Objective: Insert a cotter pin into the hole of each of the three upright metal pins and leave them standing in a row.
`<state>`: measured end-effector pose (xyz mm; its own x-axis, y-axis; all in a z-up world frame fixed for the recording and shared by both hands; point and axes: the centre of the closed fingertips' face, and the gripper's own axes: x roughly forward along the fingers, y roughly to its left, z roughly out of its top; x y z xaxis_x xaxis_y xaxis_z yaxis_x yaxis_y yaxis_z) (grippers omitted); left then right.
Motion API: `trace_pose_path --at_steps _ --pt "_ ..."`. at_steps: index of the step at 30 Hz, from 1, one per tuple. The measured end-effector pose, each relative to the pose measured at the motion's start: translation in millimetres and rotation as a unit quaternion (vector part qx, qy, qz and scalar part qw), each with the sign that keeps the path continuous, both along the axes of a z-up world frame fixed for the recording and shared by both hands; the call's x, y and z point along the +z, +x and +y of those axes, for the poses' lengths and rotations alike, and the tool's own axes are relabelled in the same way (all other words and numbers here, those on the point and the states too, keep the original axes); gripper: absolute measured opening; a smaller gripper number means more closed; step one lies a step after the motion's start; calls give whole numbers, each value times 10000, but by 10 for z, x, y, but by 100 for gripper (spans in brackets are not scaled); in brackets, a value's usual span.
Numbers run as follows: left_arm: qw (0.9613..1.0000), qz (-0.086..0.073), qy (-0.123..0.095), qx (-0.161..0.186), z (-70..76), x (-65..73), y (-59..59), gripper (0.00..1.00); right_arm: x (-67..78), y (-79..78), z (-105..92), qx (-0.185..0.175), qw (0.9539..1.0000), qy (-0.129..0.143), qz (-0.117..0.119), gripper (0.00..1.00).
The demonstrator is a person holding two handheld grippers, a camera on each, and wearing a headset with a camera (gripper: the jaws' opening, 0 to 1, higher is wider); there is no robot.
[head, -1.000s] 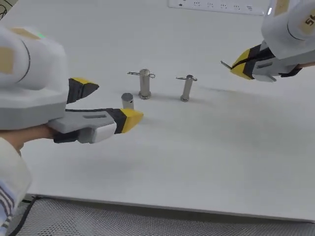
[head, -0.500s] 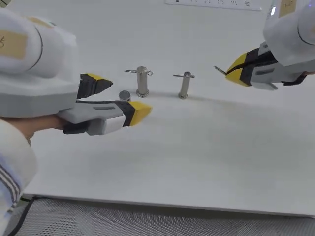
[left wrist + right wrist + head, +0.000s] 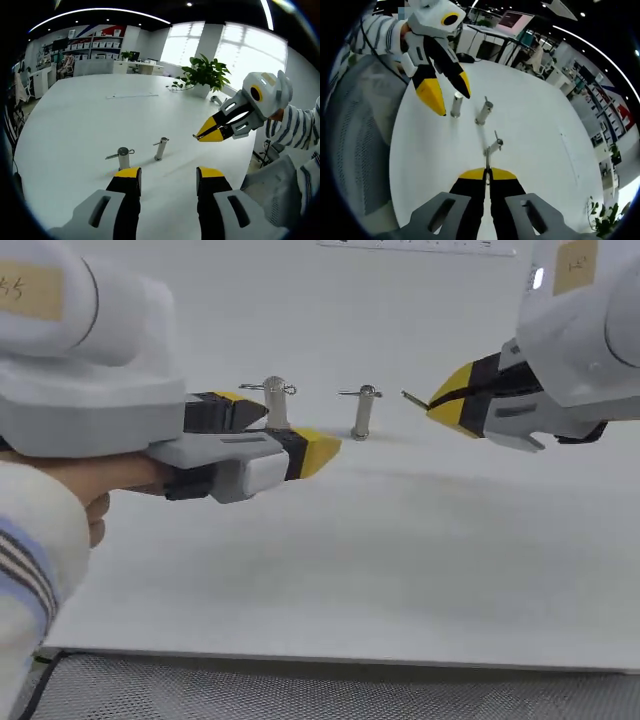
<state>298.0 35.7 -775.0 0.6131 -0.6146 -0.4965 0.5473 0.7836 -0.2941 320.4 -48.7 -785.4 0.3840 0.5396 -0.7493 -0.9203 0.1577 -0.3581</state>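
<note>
Over the table point(image 3: 400, 560), right gripper point(image 3: 487, 173) pinches a likely cotter pin point(image 3: 488, 157); left gripper point(image 3: 169, 174) gapes

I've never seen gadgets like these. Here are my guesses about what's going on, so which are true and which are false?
1. The right gripper pinches a thin cotter pin. True.
2. The left gripper is clamped on a metal pin. False: its fingers are open and hold nothing.
3. The middle metal pin and the end metal pin each carry a cotter pin through the top. True.
4. Every metal pin is finished. False: the bare metal pin by the left gripper has no cotter pin.
5. One metal pin has toppled over. False: all three stand upright on the white table.
</note>
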Motion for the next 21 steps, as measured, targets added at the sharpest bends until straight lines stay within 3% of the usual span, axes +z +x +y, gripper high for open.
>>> trace_pose_path --at_steps 2,4,8,10,13,18,21 --pt "9999 -21 -103 -63 -52 22 -10 38 -2 -33 13 28 10000 -11 -35 2" --pt "9997 66 -216 -137 -113 17 -20 34 -3 -73 34 53 10000 -4 -62 2" --pt "9995 116 -208 -198 -185 -25 -2 36 7 -170 117 65 9998 180 48 2" --pt "9989 250 -313 -242 -233 -35 -23 36 0 -205 147 100 9998 184 56 3" --pt "9983 259 -471 -215 -277 -8 -13 33 -1 -244 186 145 9997 196 56 2" --pt "9959 561 -705 -124 -322 -40 -16 33 -33 -297 254 182 9993 296 142 3" --pt "9943 638 -836 -149 -355 -38 -45 30 -58 -303 264 209 9993 282 140 2"
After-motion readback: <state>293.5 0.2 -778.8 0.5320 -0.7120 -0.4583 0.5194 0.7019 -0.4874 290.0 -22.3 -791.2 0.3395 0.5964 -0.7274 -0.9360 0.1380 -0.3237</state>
